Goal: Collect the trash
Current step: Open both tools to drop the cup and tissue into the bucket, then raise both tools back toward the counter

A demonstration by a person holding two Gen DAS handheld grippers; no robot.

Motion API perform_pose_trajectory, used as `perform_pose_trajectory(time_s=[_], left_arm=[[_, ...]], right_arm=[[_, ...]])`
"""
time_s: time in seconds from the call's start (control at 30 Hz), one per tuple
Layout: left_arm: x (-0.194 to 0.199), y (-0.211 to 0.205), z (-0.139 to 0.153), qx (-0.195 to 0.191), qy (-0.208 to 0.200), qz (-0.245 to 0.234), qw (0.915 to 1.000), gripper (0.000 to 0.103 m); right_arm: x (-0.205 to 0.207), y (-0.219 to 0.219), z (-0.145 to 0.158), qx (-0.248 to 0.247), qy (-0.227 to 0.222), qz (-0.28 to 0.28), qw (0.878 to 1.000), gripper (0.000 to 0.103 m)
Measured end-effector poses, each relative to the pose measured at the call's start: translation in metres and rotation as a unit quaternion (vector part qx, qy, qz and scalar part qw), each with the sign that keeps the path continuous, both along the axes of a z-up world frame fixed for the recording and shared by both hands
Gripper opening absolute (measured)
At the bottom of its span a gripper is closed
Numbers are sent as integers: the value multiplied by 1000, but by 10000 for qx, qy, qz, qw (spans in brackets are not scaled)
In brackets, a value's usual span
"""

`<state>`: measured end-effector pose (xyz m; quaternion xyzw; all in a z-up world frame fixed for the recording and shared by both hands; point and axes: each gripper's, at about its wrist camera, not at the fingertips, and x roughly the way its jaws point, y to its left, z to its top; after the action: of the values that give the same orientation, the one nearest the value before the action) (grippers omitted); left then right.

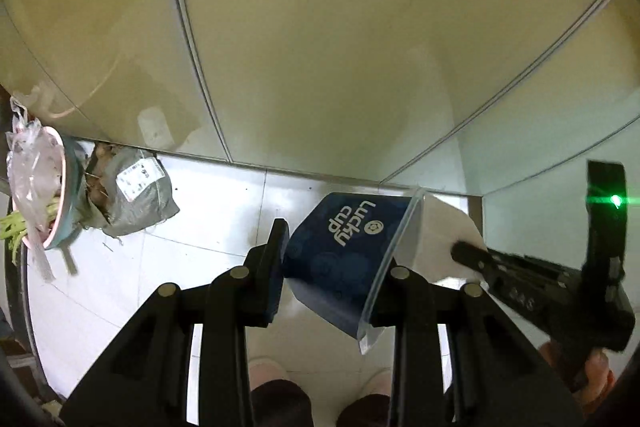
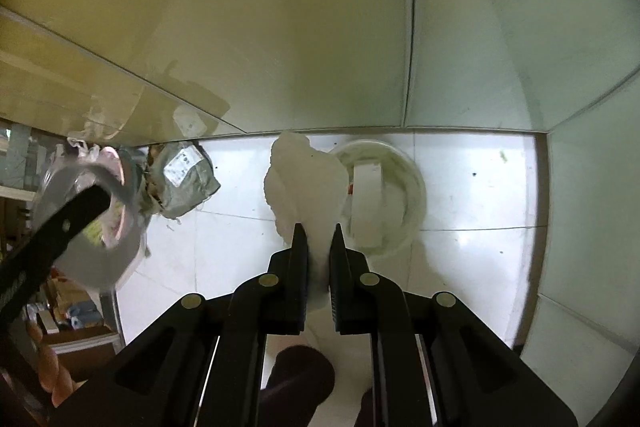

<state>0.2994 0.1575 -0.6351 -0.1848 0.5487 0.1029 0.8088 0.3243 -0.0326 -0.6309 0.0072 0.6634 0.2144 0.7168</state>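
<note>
My left gripper [image 1: 336, 267] is shut on a clear plastic cup with a dark blue "Lucky cup" sleeve [image 1: 340, 247], held tilted above the white tiled floor. My right gripper [image 2: 318, 239] is shut on a crumpled white tissue [image 2: 304, 179] and shows at the right of the left wrist view [image 1: 472, 255], close to the cup's mouth. The cup appears blurred at the left of the right wrist view [image 2: 92, 227]. A white bin [image 2: 384, 195] with a swing lid stands on the floor just beyond the tissue.
A grey parcel bag with a label [image 1: 136, 195] lies by the wall, also in the right wrist view [image 2: 184, 179]. A bowl with plastic film and green scraps [image 1: 40, 187] sits at the left edge. Walls enclose the corner [image 2: 536, 135]. My feet [image 1: 268, 375] stand below.
</note>
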Motion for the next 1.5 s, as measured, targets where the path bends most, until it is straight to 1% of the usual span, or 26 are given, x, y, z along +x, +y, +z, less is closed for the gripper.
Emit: perform_pose_trajectory(time_s=[0.1, 0.2, 0.27, 0.3, 0.33, 0.47, 0.6, 0.67, 0.7, 0.73, 0.87, 0.97, 1.03, 1.07, 1.1, 1.13, 1.27, 1.3, 1.37, 1.4, 1.43, 1.47, 1.5], left_arm=[[6, -3, -22, -25, 66, -62, 10000, 31], [14, -8, -41, -124, 162, -145, 9997, 31], [21, -16, -55, -241, 244, -241, 9991, 31], [25, -21, -60, -280, 278, -273, 9988, 31], [29, -26, -67, -325, 332, -308, 9984, 31], [47, -41, -88, -559, 459, -416, 9965, 31], [61, -53, -99, -711, 541, -448, 9950, 31], [68, -57, -105, -903, 678, -530, 9922, 41], [69, -61, -107, -928, 755, -546, 9913, 54], [70, -63, -109, -932, 836, -563, 9905, 58], [66, -67, -102, -775, 912, -666, 9906, 59], [60, -65, -80, -663, 878, -677, 9916, 59], [54, -61, -55, -634, 803, -658, 9926, 59], [50, -58, -39, -599, 760, -656, 9931, 59], [50, -57, -29, -562, 728, -653, 9936, 59], [47, -55, -10, -509, 663, -651, 9944, 59], [37, -49, 65, -413, 336, -660, 9964, 58], [35, -48, 88, -380, 239, -669, 9967, 59], [27, -45, 139, -280, -5, -694, 9972, 58], [25, -45, 158, -251, -95, -698, 9972, 58], [22, -44, 183, -226, -216, -699, 9971, 59], [18, -42, 209, -199, -342, -698, 9968, 59], [16, -41, 231, -175, -451, -697, 9964, 58]], right_arm=[[11, -1, -21, -118, 118, 0, 9999, 11], [15, -4, -34, -172, 403, -62, 9990, 13], [14, -12, -37, -184, 508, -150, 9984, 24], [13, -15, -36, -186, 495, -190, 9984, 35], [13, -18, -33, -181, 437, -223, 9986, 41], [12, -26, -29, -239, 263, -201, 9992, 43], [15, -39, -17, -287, 128, -218, 9993, 43], [18, -46, -11, -226, 85, -279, 9993, 43], [19, -49, -7, -193, 64, -330, 9992, 43], [21, -52, -2, -151, 36, -400, 9991, 43], [22, -57, 17, -9, 0, -594, 9982, 43], [21, -57, 37, 72, -18, -672, 9977, 43], [19, -56, 52, 79, -43, -670, 9977, 43], [18, -55, 63, 80, -68, -657, 9978, 43], [17, -54, 74, 77, -105, -642, 9979, 43], [16, -53, 84, 74, -130, -627, 9979, 43], [11, -49, 142, 83, -326, -548, 9979, 43], [9, -48, 163, 95, -402, -533, 9977, 43], [6, -46, 195, 121, -520, -523, 9972, 43], [2, -45, 219, 155, -612, -509, 9967, 43], [-1, -43, 239, 180, -700, -500, 9961, 43], [-3, -42, 252, 194, -768, -491, 9956, 43], [-7, -39, 278, 220, -893, -474, 9946, 43]])
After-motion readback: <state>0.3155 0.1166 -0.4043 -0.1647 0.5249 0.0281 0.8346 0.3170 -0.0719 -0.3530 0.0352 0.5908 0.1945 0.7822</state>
